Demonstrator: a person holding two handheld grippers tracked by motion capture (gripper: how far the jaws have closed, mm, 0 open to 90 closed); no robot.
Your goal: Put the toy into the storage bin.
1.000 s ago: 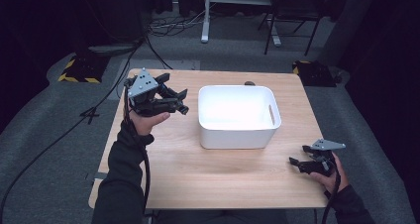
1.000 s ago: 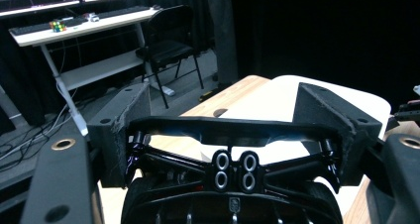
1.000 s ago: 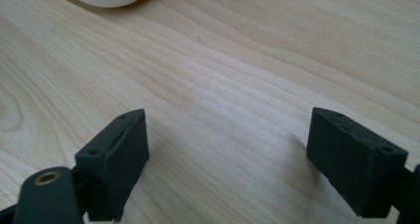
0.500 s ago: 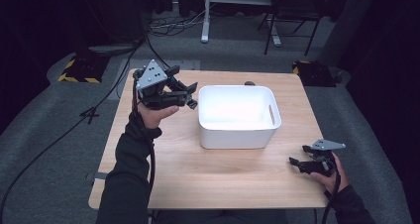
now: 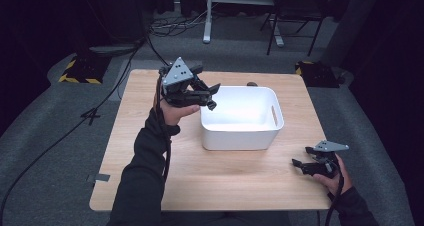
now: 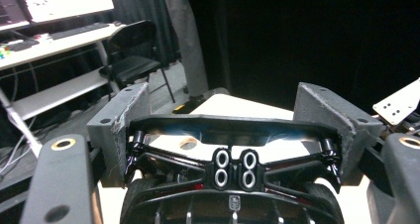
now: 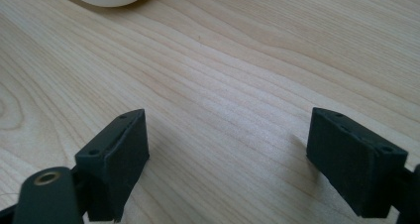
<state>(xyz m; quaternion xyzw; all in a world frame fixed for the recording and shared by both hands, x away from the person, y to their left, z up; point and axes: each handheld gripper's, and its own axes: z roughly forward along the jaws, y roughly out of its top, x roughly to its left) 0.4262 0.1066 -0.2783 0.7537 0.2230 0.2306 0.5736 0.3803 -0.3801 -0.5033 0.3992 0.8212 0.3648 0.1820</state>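
One gripper matters here: the left gripper, clamped on what looks like a glossy black plastic piece lying crosswise between its pads, hovers over the white bin's left rim. The right gripper, open wide and empty, rests well off the bin's near right corner.

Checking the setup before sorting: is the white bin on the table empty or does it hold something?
Empty, as far as shows: in the high view the white bin shows a bare white floor and walls; its near inner wall is hidden.
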